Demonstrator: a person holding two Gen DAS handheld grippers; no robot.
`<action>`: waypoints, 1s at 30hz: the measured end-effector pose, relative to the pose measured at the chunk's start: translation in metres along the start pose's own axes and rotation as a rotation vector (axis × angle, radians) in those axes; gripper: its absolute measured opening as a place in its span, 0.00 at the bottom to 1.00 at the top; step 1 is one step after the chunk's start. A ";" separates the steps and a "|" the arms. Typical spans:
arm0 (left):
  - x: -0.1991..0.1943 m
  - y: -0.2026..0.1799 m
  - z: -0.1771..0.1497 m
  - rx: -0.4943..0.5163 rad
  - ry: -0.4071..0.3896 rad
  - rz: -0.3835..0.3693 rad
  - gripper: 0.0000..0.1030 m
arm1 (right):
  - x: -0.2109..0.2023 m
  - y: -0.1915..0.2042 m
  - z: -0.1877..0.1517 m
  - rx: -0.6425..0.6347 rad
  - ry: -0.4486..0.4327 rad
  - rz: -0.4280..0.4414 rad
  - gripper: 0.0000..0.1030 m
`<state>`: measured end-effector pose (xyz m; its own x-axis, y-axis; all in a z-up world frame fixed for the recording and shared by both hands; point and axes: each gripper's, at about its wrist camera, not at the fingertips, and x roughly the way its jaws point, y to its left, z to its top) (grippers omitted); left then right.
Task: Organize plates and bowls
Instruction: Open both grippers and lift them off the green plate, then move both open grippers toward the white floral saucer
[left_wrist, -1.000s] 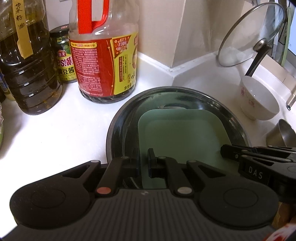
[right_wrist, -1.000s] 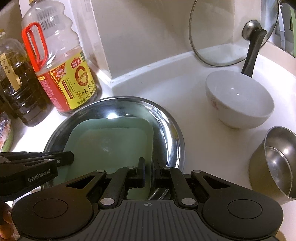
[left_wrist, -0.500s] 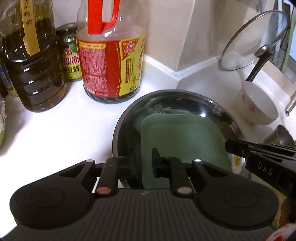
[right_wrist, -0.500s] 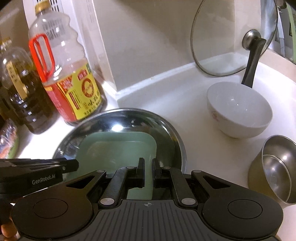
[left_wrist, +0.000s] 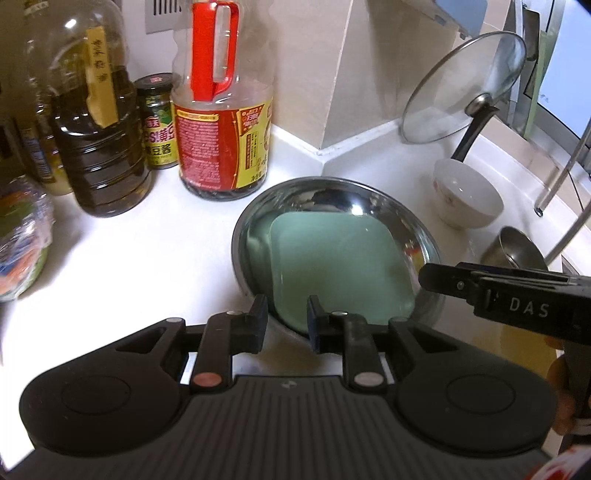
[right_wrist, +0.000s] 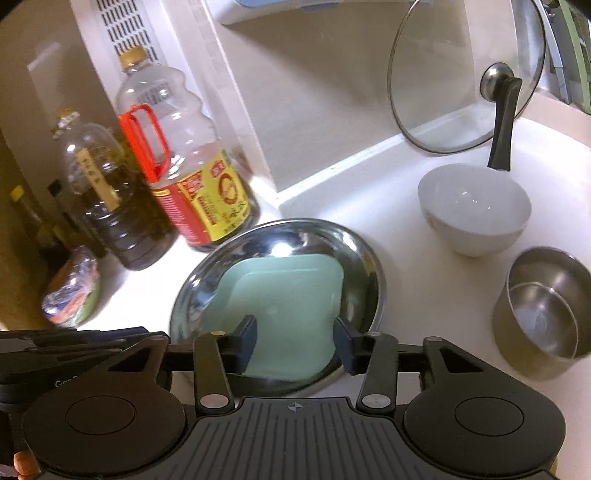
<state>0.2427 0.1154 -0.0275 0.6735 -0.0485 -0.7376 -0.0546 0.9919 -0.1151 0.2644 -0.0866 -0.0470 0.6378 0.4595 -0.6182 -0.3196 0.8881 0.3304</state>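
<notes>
Both tongs have drawn back and up from the round stainless-steel plate (right_wrist: 365, 266), and their jaws have just been opening; a second ago both sat nearly closed at its near rim. The left tongs (left_wrist: 283, 319) now stand narrowly apart with nothing between them; the right tongs (right_wrist: 294, 341) gape wider, also empty, the near rim only showing through the gap. The square pale-green plate (right_wrist: 284, 314) lies inside the steel one, and the pair rests on the white bench (left_wrist: 147, 258), just beside the red-handled clear oil bottle (left_wrist: 221, 129). The white ceramic bowl (right_wrist: 474, 210) stands apart to the right, with the nested steel bowls (right_wrist: 546, 314) nearer the camera; a glass pan lid (right_wrist: 465, 74) leans on the wall behind.

Judging from this, the plates are set down and the bowls come next. The risks: a reach for the white bowl could knock the leaning lid or its black handle; the smooth rim may slip from narrow pads; the green plate seems to sit slightly askew, though glare makes that uncertain, and it could slide if the steel plate is bumped.
</notes>
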 end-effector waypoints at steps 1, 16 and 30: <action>-0.006 0.000 -0.004 -0.002 -0.001 0.005 0.19 | -0.004 0.001 -0.003 0.005 0.003 0.012 0.46; -0.056 -0.009 -0.060 -0.059 0.020 0.055 0.19 | -0.038 0.005 -0.043 0.012 0.085 0.106 0.48; -0.080 -0.018 -0.098 -0.110 0.025 0.125 0.19 | -0.048 0.002 -0.067 0.015 0.150 0.167 0.50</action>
<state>0.1172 0.0899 -0.0317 0.6378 0.0698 -0.7670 -0.2181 0.9715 -0.0929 0.1863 -0.1061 -0.0647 0.4650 0.5982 -0.6527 -0.4009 0.7996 0.4472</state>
